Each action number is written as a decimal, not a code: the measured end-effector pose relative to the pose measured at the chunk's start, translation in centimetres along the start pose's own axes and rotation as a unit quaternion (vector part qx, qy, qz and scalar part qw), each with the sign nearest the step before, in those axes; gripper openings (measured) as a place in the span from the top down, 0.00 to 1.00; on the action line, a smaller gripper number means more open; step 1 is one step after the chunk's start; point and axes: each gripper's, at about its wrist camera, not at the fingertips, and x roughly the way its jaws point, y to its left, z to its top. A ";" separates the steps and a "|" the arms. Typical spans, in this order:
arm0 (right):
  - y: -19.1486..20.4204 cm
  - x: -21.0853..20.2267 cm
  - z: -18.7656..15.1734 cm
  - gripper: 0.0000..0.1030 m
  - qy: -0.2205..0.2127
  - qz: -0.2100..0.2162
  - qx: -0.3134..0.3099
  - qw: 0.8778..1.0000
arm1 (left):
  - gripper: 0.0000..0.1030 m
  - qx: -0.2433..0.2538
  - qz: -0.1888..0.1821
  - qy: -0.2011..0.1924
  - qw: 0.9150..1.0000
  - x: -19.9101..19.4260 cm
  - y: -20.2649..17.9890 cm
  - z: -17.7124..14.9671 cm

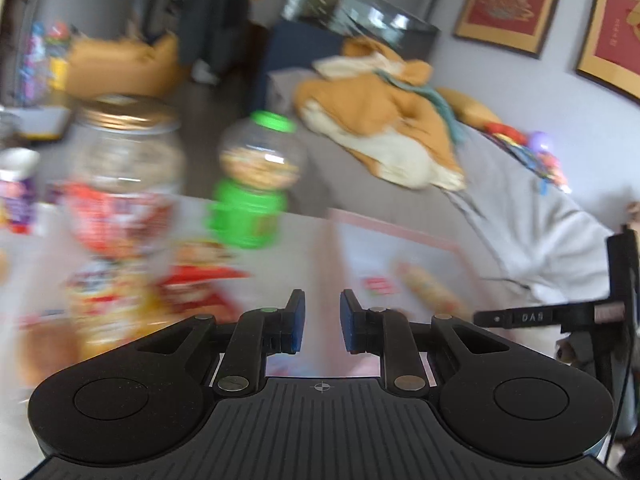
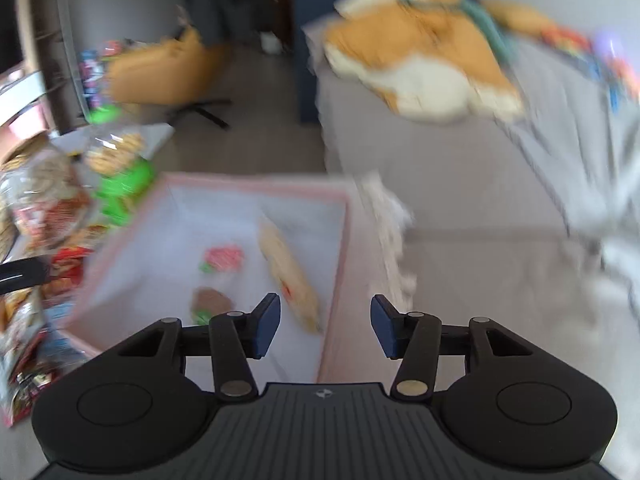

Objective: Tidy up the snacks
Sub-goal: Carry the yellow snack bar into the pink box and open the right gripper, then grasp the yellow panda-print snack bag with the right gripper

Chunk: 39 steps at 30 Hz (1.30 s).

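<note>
Both tongs, left (image 1: pixel 322 322) and right (image 2: pixel 325 326), gape empty while the long beige snack packet (image 2: pixel 289 272) inside the pink-rimmed fabric box (image 2: pixel 256 188) runs from 11 to 5 o'clock.

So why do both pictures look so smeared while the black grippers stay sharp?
Left wrist view: the green-capped clear jar and gold-lidded jar smear from motion; the left gripper stays crisp. Right wrist view: the pink-rimmed box blurs likewise, edges bowed by fisheye.

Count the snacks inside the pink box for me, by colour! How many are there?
Inside the pink box, seen from the right wrist view:
Long pale yellow packet: 1
Red and green packet: 1
Brown and green packet: 1
Total: 3
The picture is blurry, so the kinds are unclear.
</note>
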 end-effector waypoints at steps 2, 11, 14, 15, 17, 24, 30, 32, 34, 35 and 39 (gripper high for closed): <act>0.1 1.9 -0.2 0.59 0.028 0.030 0.019 0.999 | 0.79 -0.005 0.030 -0.016 0.999 -2.3 1.9 -1.0; 5.2 5.4 2.1 0.58 -0.028 -0.023 -0.026 0.999 | 0.79 -0.027 0.089 0.000 0.996 -5.8 6.7 -3.8; 5.9 3.3 2.1 0.57 -0.052 -0.030 -0.038 0.997 | 0.79 -0.022 0.093 0.008 0.995 -6.8 6.6 -5.5; 6.1 2.3 2.0 0.57 -0.062 -0.029 -0.042 0.997 | 0.79 -0.020 0.087 0.010 0.996 -7.1 6.3 -6.1; 6.7 0.1 1.7 0.53 -0.078 -0.019 -0.049 0.996 | 0.79 -0.005 0.070 0.017 0.997 -7.3 5.3 -7.2; 12.5 -4.2 1.0 0.51 -0.058 0.118 -0.101 0.986 | 0.75 0.097 0.070 0.054 0.991 -6.3 0.5 -9.7; 22.4 -3.4 -0.6 0.41 -0.004 0.195 -0.187 0.963 | 0.72 0.098 0.136 0.054 0.984 -6.8 2.6 -9.8; 24.9 -2.7 -0.9 0.41 0.000 0.193 -0.205 0.960 | 0.73 0.048 0.120 0.038 0.991 -8.1 4.9 -8.8; 26.5 -1.6 -0.4 0.40 0.012 0.204 -0.197 0.959 | 0.73 -0.022 0.104 0.008 0.994 -9.4 7.8 -7.5; 27.1 -0.9 0.0 0.40 0.023 0.214 -0.186 0.959 | 0.74 -0.051 0.110 -0.009 0.993 -9.7 9.2 -6.9; 28.4 3.1 2.2 0.38 0.060 0.241 -0.127 0.960 | 0.73 -0.113 0.163 -0.026 0.980 -8.4 13.6 -4.7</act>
